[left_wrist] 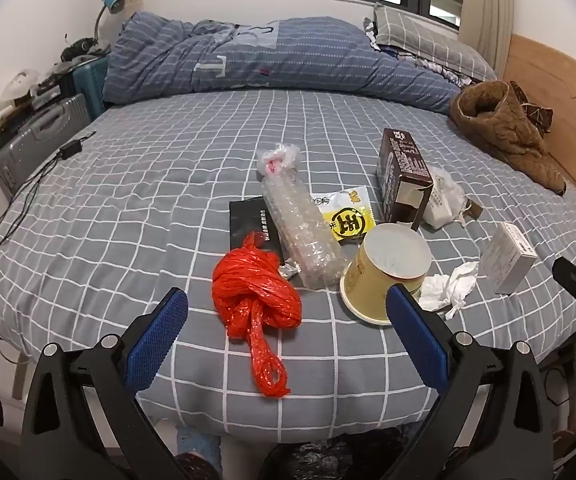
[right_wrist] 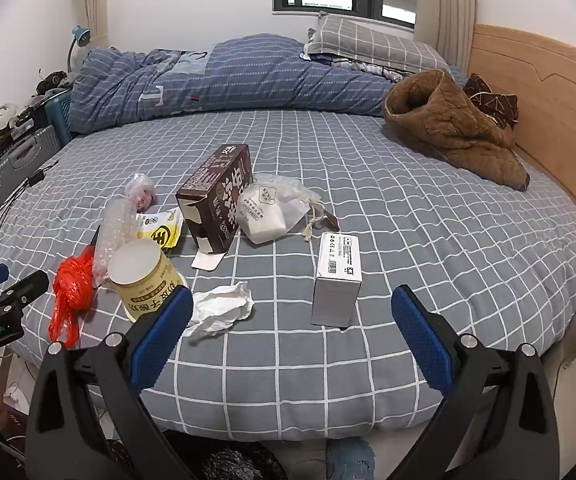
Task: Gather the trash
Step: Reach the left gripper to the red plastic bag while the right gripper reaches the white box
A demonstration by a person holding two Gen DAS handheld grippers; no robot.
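Trash lies on the grey checked bed. A knotted red plastic bag lies between the fingers of my open left gripper. Behind it lie a bubble-wrap roll, a black packet, a yellow wrapper, a tipped yellow paper cup, a crumpled tissue, a brown carton, a white pouch and a white box. My open right gripper frames the tissue and white box; the cup and red bag lie to its left.
A blue duvet and pillow lie along the far side. A brown blanket sits by the wooden headboard. Suitcases stand at the left; a cable lies on the bed. A dark bag shows below the bed edge.
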